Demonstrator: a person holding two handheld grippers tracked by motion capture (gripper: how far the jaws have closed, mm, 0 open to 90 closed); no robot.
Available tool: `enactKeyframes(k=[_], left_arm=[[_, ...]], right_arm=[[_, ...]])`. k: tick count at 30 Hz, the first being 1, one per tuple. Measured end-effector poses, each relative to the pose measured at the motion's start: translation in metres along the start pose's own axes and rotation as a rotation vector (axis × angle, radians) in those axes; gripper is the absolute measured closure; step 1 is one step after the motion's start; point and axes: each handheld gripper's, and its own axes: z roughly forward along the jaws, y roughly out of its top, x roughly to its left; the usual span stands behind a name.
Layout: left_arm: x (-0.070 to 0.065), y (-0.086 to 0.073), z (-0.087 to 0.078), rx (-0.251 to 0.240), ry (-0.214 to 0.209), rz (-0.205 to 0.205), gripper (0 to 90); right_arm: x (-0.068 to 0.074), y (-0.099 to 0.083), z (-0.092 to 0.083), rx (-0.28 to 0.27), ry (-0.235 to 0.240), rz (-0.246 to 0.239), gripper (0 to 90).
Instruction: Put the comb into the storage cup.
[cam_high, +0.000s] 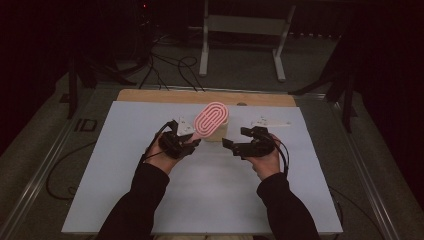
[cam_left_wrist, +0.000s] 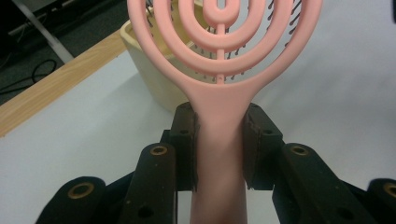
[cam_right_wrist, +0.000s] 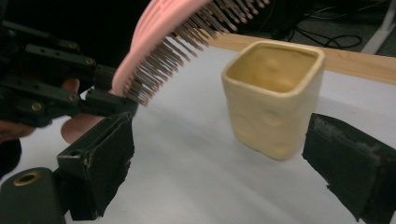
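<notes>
Clamped between the left gripper's (cam_left_wrist: 219, 149) jaws is the pink plastic ring-patterned hairbrush (cam_left_wrist: 219, 60), tilted over the cream square cup (cam_right_wrist: 273, 95) mid-table; right gripper (cam_right_wrist: 224, 172) is held wide, flanking bare white table (cam_high: 210, 195).

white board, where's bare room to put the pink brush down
The white board is bare left of the left gripper, along its near edge between the sleeves, and right of the right gripper. It is crowded mid-board: the pink brush, clamped in the left jaws, hangs over the yellow cup, with white pieces behind.
</notes>
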Motion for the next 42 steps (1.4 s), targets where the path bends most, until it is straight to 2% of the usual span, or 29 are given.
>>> enactKeyframes(k=[5,11,16,18,23,32,36,41,42], left_arm=[[-0.006,-0.001,0.002,-0.017,-0.005,0.004,69.9],[-0.01,-0.003,0.005,-0.012,-0.005,0.021,69.8],[-0.012,-0.004,0.006,-0.024,-0.004,0.017,69.8],[-0.013,-0.004,0.006,-0.028,-0.009,0.021,69.8],[-0.016,-0.003,0.007,-0.031,-0.005,0.032,69.8],[-0.02,-0.002,0.007,-0.046,-0.003,0.037,69.9],[-0.021,-0.002,0.006,-0.056,-0.004,0.038,69.8],[-0.022,-0.002,0.007,-0.069,-0.011,0.043,69.8],[-0.022,-0.002,0.007,-0.069,-0.011,0.043,69.8]], right_arm=[[0.004,0.005,0.009,-0.01,0.022,0.01,8.8],[0.008,0.009,0.014,-0.018,0.035,0.019,8.5],[0.009,0.013,0.018,-0.015,0.059,0.034,8.0],[0.009,0.014,0.021,-0.006,0.065,0.045,7.9],[0.007,0.016,0.026,-0.026,0.097,0.092,7.9],[0.01,0.023,0.031,-0.018,0.083,0.101,8.5],[0.009,0.024,0.035,-0.013,0.085,0.117,12.5],[0.009,0.024,0.038,-0.015,0.092,0.136,23.9],[0.009,0.024,0.038,-0.015,0.092,0.136,23.9]])
